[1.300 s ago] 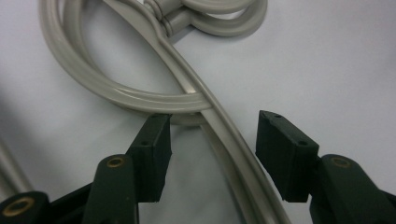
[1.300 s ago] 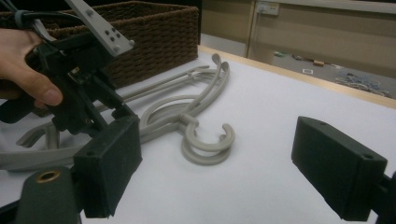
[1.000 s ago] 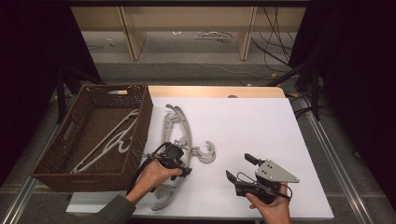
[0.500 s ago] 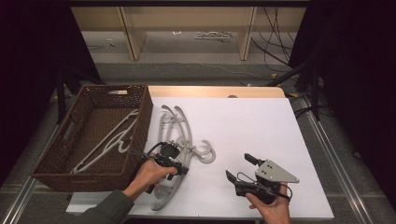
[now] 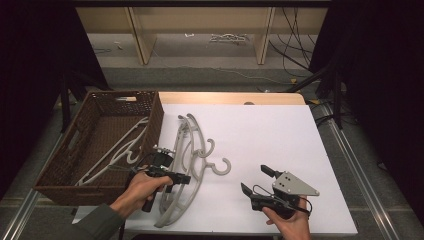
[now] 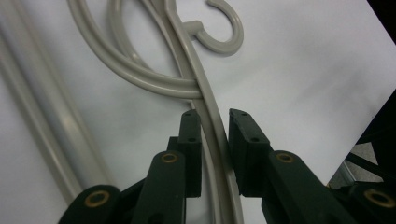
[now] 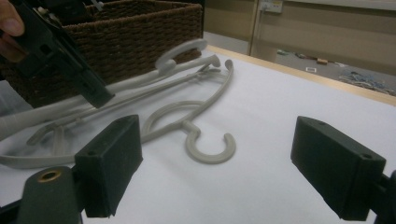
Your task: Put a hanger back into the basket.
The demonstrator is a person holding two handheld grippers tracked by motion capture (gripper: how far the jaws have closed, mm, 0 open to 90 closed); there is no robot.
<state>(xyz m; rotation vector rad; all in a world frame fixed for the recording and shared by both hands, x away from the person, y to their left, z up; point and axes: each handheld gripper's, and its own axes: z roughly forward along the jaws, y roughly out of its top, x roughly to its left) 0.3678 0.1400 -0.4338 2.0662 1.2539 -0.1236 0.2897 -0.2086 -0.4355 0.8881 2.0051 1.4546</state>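
Pickup step: left claw (image 6: pixel 215 135), just been closing, pinches the grey plastic hanger's (image 6: pixel 205 100) arm lower-centre; right claw (image 7: pixel 233 172) rests spread. Next, probably lift toward the brown wicker basket (image 5: pixel 85 165).

**Obscured and cut-off items**

In the left gripper view, the hanger (image 6: pixel 205 100) runs down between the jaws and off the bottom edge; pad contact cannot be confirmed. In the high view, the left gripper (image 5: pixel 167 176) and hand (image 5: pixel 137 190) cover part of the hanger. The basket (image 5: pixel 60 170) wall hides the lower ends of the hangers inside it.
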